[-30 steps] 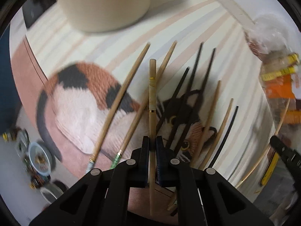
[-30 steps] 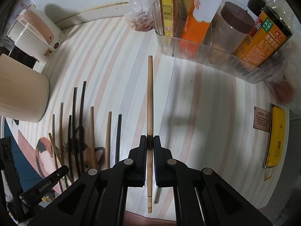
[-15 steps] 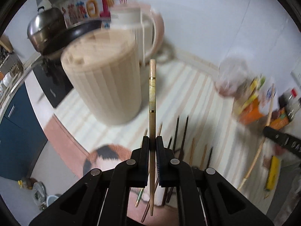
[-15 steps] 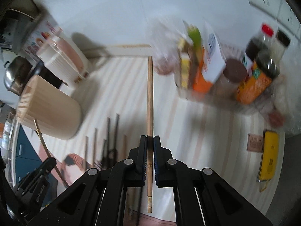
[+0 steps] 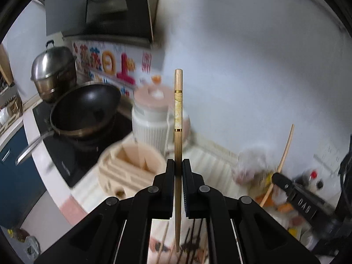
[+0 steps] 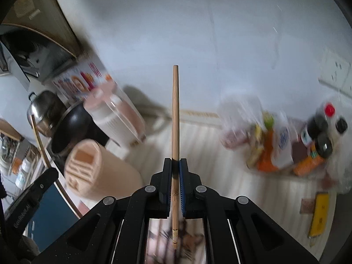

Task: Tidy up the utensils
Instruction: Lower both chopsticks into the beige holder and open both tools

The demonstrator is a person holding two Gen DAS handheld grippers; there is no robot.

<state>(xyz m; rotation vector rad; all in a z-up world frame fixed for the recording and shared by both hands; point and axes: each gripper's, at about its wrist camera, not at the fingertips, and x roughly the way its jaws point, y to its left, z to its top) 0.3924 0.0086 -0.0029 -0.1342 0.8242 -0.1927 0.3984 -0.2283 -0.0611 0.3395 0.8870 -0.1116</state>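
Note:
My left gripper [image 5: 178, 165] is shut on a wooden chopstick with gold bands [image 5: 178, 114], held high above the counter. Below and left of it stands the beige wooden utensil holder [image 5: 129, 169], its divided top open to view. My right gripper [image 6: 175, 165] is shut on a plain wooden chopstick [image 6: 175, 114], also lifted; the utensil holder [image 6: 92, 167] lies to its lower left. In the left wrist view the right gripper [image 5: 278, 179] shows at the right with its chopstick [image 5: 283, 154]. Several loose chopsticks [image 5: 193, 246] lie on the mat below, mostly hidden by the gripper.
A white and pink rice cooker [image 5: 156, 118] stands behind the holder. A black wok [image 5: 85, 107] and a steel pot [image 5: 52, 68] sit on the stove at left. Bottles and packets [image 6: 292, 147] crowd a clear bin at right, and a yellow object [image 6: 319, 213] lies near the counter's edge.
Both grippers have risen well above the mat with their chopsticks and tilted up, so the wall, stove and holder's open top have come into view.

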